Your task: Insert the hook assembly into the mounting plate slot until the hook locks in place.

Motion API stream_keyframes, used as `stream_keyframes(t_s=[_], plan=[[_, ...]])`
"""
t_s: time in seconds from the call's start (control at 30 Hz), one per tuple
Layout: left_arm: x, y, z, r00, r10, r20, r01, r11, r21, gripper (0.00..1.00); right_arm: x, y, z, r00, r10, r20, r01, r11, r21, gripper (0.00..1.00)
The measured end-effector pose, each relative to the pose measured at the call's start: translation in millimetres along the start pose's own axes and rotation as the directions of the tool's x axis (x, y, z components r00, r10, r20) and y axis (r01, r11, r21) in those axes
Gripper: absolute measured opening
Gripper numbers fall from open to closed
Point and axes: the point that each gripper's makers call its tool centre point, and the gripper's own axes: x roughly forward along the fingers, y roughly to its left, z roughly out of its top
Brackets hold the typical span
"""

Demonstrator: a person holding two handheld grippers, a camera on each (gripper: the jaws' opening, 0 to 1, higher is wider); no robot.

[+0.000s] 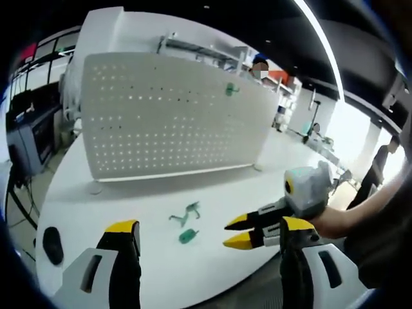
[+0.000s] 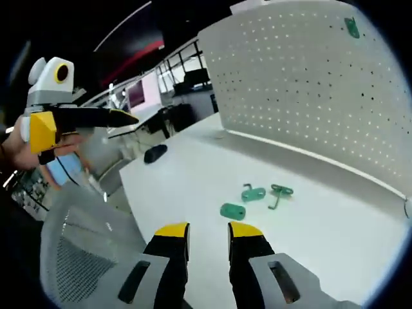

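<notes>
A white perforated mounting plate (image 1: 174, 116) (image 2: 309, 84) stands upright on the white table (image 1: 161, 277) (image 2: 187, 187). One green hook (image 1: 230, 89) (image 2: 352, 27) hangs high on it. Loose green parts lie on the table in front of it: a bent hook (image 1: 187, 212) (image 2: 279, 192), a clip (image 2: 253, 193) and a small block (image 1: 188, 236) (image 2: 233, 210). My left gripper (image 1: 209, 226) is wide open above the near table edge, with the parts ahead between its jaws. My right gripper (image 2: 208, 230) (image 1: 233, 232) is open by a narrow gap and empty, just short of the parts.
A black mouse (image 1: 53, 244) (image 2: 155, 153) lies near the table's end. A grey mesh chair (image 2: 71, 257) stands beside the table. My left gripper (image 2: 122, 118) is held up in a hand off the table's side. People (image 1: 259, 64) stand beyond the plate, and workbenches fill the background.
</notes>
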Motion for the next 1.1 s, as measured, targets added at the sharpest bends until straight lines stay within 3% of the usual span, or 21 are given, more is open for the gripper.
stream_keyframes(t_s=[0.43, 0.8, 1.1], plan=[[-1, 16.3, -3.5, 1.0, 0.0, -0.024, 0.0, 1.0, -0.01, 0.91, 49, -3, -10.1, 0.999, 0.024, -0.047, -0.018, 0.991, 0.13, 0.22], [7, 23.1, -3.4, 0.999, -0.015, -0.04, 0.014, 1.0, -0.014, 0.91, 66, -18, -18.3, 0.997, -0.002, -0.075, 0.018, 0.974, 0.224, 0.22], [9, 25.8, -5.3, 0.999, -0.018, -0.046, 0.017, 1.0, -0.019, 0.91, 77, -23, -11.6, 0.998, -0.019, -0.065, 0.037, 0.953, 0.302, 0.21]])
